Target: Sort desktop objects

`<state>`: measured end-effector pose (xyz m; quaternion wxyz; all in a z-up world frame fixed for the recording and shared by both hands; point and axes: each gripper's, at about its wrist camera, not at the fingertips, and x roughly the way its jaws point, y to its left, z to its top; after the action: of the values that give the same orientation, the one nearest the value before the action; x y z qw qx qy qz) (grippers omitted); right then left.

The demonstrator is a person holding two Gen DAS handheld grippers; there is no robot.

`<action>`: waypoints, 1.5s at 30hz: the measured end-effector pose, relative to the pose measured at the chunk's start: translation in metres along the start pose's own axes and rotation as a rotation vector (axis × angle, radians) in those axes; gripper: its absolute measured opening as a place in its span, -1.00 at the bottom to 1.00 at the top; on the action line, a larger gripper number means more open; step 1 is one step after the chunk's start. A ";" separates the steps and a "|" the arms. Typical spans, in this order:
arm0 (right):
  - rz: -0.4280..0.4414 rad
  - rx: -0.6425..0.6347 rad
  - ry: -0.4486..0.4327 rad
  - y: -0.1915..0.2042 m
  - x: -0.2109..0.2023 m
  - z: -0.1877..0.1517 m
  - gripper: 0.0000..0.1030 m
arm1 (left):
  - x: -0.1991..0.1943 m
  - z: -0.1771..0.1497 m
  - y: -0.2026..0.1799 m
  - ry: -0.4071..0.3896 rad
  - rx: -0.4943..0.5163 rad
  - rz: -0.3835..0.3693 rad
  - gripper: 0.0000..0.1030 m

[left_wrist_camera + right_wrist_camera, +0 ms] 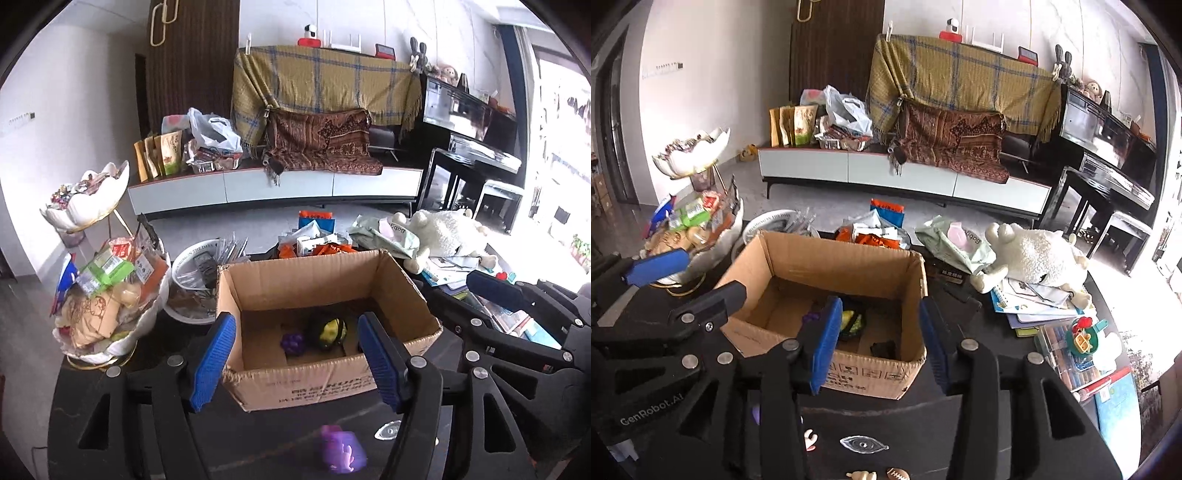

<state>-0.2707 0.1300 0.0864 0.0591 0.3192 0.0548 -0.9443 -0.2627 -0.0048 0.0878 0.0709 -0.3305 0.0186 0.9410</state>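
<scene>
An open cardboard box [325, 280] [827, 266] stands on the dark table. Inside lie a small purple toy [292, 343], a yellow-and-black ball [330, 331] [851, 322] and a dark piece [884, 349]. My left gripper [297, 360] hangs open in front of the box, nothing between its blue pads. A purple figure [341, 452] lies on the table below it. My right gripper [882, 343] is open over the box's near right corner, empty. A clear eye-shaped piece [863, 444], a tiny football [897, 473] and small cream pieces [861, 475] lie near the front edge.
A tiered white dish [110, 325] full of snacks stands left of the box, a white bowl [192, 273] behind it. A white plush sheep [1034, 254], books [1030, 302], a crayon case [1067, 354] and a green toy [1082, 336] crowd the right side.
</scene>
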 end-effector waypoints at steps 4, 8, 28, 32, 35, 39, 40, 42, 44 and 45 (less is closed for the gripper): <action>-0.005 -0.004 -0.004 0.004 -0.009 -0.006 -0.22 | -0.011 -0.010 -0.005 -0.006 0.025 0.024 0.27; -0.002 0.001 0.011 0.005 -0.015 -0.020 -0.22 | -0.016 -0.027 -0.010 0.011 0.023 0.025 0.27; 0.101 -0.004 0.173 0.016 -0.019 -0.116 -0.22 | -0.020 -0.126 -0.012 0.171 -0.043 0.013 0.40; 0.102 0.003 0.202 0.017 -0.013 -0.128 -0.22 | -0.019 -0.136 -0.001 0.184 -0.101 -0.022 0.73; 0.120 0.015 0.208 0.017 -0.013 -0.131 -0.21 | -0.019 -0.140 0.005 0.186 -0.127 -0.012 0.84; 0.136 0.007 0.224 0.024 -0.010 -0.137 -0.20 | -0.018 -0.148 0.011 0.183 -0.139 0.029 0.92; 0.141 0.007 0.230 0.025 -0.008 -0.139 -0.20 | -0.017 -0.150 0.013 0.184 -0.144 0.043 0.92; 0.151 0.005 0.244 0.028 -0.005 -0.143 -0.20 | -0.015 -0.155 0.015 0.189 -0.137 0.069 0.93; 0.156 0.000 0.263 0.032 -0.001 -0.149 -0.20 | -0.012 -0.159 0.016 0.205 -0.126 0.083 0.93; 0.159 -0.003 0.271 0.033 0.002 -0.152 -0.20 | -0.010 -0.162 0.017 0.214 -0.124 0.086 0.93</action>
<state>-0.1765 0.1185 -0.0371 0.1259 0.4470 0.0382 -0.8848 -0.1573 -0.0358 -0.0327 0.0074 -0.4315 -0.0178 0.9019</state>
